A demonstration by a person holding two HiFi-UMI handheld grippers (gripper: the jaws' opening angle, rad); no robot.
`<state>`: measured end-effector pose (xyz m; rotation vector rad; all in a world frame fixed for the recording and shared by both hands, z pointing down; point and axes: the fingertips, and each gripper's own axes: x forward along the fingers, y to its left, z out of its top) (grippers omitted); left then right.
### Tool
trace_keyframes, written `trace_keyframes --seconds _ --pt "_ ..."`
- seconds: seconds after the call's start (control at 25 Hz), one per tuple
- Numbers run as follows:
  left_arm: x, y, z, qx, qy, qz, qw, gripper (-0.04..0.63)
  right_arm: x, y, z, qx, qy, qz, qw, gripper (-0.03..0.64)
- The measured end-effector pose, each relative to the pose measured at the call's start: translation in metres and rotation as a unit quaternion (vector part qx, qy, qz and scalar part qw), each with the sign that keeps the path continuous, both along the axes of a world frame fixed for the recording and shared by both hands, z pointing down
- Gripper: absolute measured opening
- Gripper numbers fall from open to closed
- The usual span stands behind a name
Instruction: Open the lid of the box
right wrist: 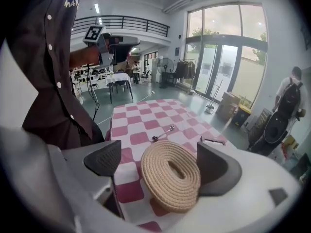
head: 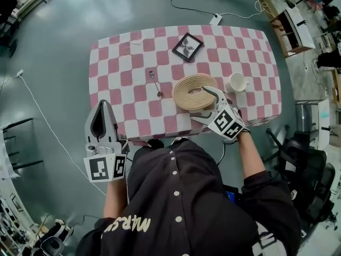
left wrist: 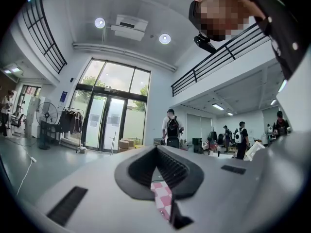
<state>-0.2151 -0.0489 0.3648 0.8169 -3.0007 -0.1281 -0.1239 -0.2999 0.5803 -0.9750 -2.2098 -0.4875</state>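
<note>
A round woven rope box (head: 194, 92) sits near the front edge of the pink-checked table (head: 133, 57); its coiled lid (right wrist: 170, 174) with a loop handle in the middle looks tilted. My right gripper (head: 209, 104) is open, its jaws reaching around the lid. In the right gripper view (right wrist: 160, 164) the right pad (right wrist: 218, 169) touches the lid's rim and the left pad (right wrist: 104, 161) stands apart from it. My left gripper (head: 101, 108) is off the table at the front left, jaws shut and empty; in its own view (left wrist: 160, 152) it points up into the room.
A spoon (head: 155, 82) lies left of the box, a white cup (head: 236, 82) stands to its right, and a framed picture (head: 187, 47) lies behind it. A power strip (head: 216, 19) and cables are on the floor beyond. A black chair (head: 303, 164) stands at the right.
</note>
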Motion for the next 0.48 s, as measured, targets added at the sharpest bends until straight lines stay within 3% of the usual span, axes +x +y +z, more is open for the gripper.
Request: trace_keyframes --seconds 0.32,0.48 --pt "0.003 0.015 0.0 0.0 -0.002 -0.02 0.9998 -0.003 -0.002 0.0 0.051 0.063 0.05 -0.043 0.996 0.486" --pt "0.006 0.023 -0.002 -0.002 -0.002 -0.029 0.9996 -0.003 0.002 -0.003 0.076 0.116 0.076 -0.087 0.987 0.486"
